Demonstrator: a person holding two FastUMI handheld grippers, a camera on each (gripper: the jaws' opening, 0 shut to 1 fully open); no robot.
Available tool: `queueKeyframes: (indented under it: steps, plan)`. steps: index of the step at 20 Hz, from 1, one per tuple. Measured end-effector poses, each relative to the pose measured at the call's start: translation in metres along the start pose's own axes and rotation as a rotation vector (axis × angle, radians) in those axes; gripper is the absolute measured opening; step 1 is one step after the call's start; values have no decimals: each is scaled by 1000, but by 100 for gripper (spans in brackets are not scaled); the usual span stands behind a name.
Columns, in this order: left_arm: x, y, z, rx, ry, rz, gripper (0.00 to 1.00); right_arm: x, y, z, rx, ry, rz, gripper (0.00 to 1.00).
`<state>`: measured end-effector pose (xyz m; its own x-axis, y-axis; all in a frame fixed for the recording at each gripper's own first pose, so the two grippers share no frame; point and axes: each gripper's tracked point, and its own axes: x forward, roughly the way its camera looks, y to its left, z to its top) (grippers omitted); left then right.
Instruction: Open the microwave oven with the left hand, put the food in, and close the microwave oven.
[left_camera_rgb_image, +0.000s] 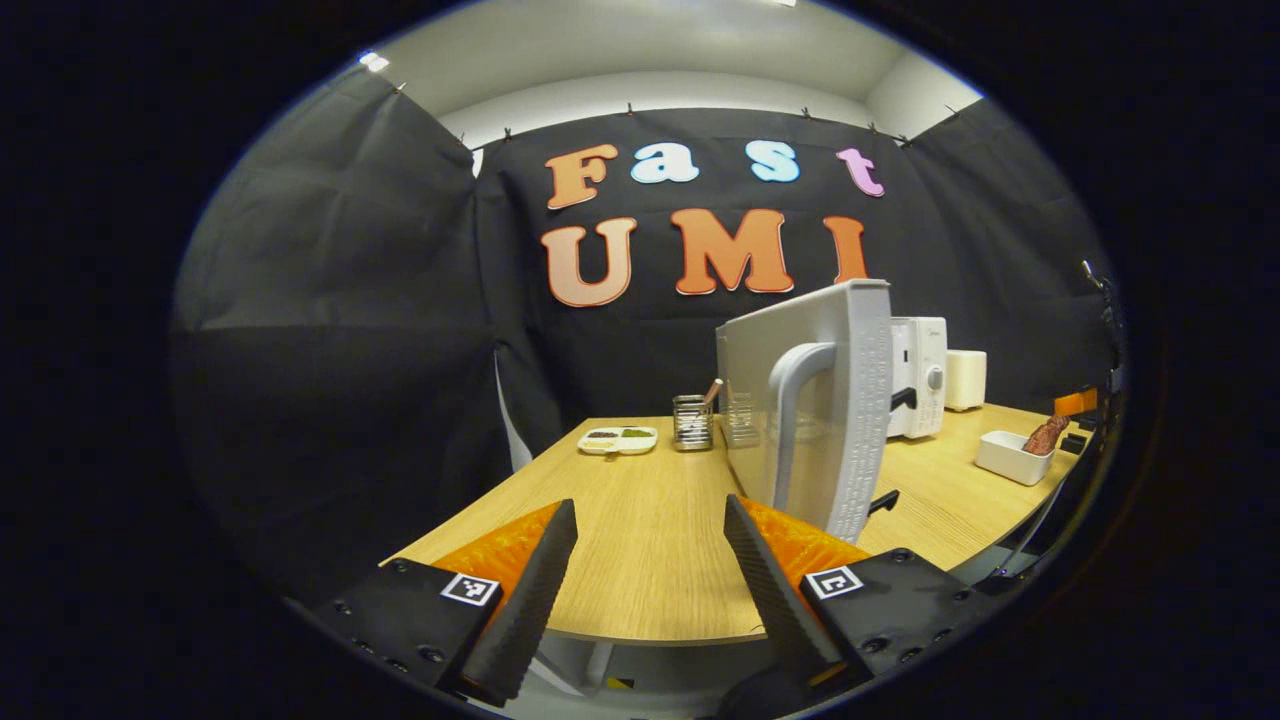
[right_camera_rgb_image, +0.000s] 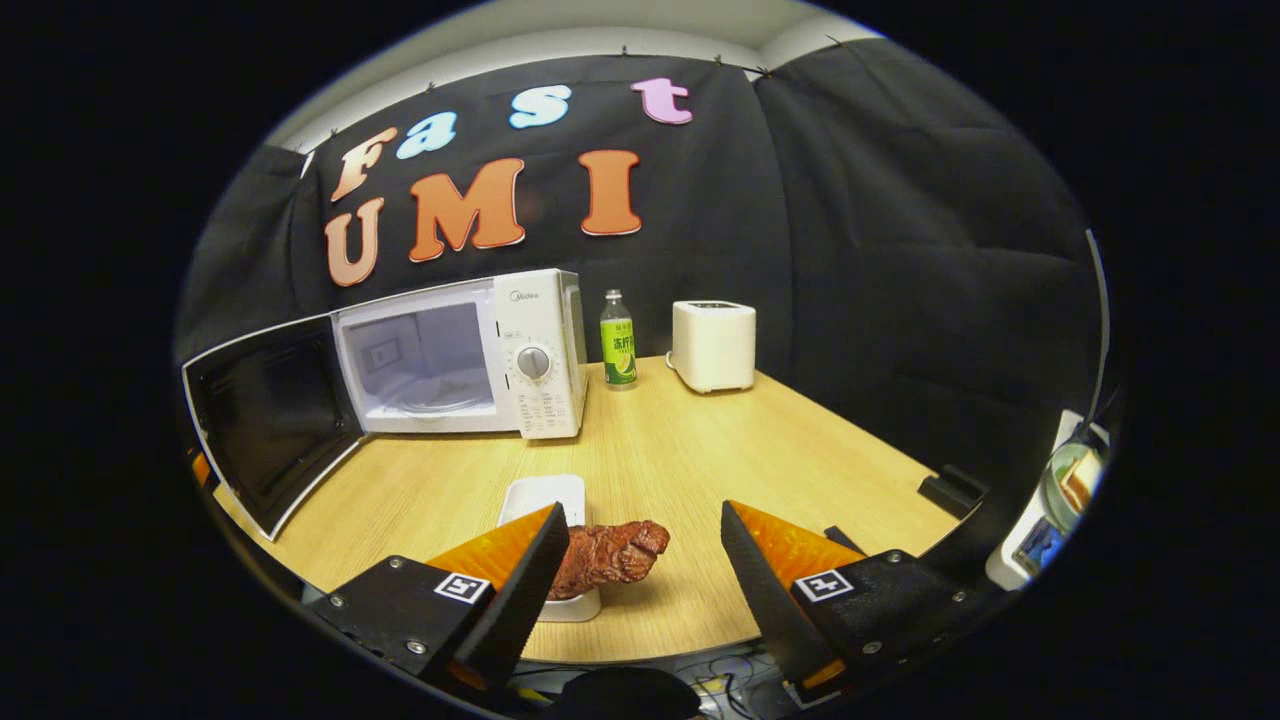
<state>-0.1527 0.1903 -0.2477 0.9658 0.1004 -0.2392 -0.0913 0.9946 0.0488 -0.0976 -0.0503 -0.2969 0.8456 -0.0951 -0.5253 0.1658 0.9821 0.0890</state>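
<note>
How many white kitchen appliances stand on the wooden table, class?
2. The white microwave oven, door swung open, stands at the table's back left; the small white toaster stands to its right, beyond the green bottle. Others may be hidden.

Matt wood-grain table; glossy white plastic microwave; ribbed black jaws; wire-metal holder.

A brand name, "Midea", is showing in small grey letters at the top of the microwave oven's control panel in the right gripper view. The markings around the microwave's dial and the rows under it are too small to read. Each claw is carrying square black-and-white coded markers, which are patterns, not words. The green bottle on the counter is wearing a printed label.
</note>
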Motion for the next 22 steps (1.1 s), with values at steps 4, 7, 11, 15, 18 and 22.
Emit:
queueKeyframes:
  steps: [4,7,11,15,18,22]
  plan:
    - [5,6,2,-1,0,36,95,9,-6,-9,188,9,14,89]
    - [10,4,5,-3,2,43,87,10,1,-16,382,20,65,76]
    - [18,0,10,3,-2,42,87,18,13,-22,567,30,146,60]
    - [25,-5,8,-8,9,41,87,25,21,-22,634,21,184,43]
    - [24,-7,7,-2,8,44,87,32,27,-18,663,15,188,27]
    - [26,-6,10,1,0,52,87,34,33,-12,644,-3,185,16]
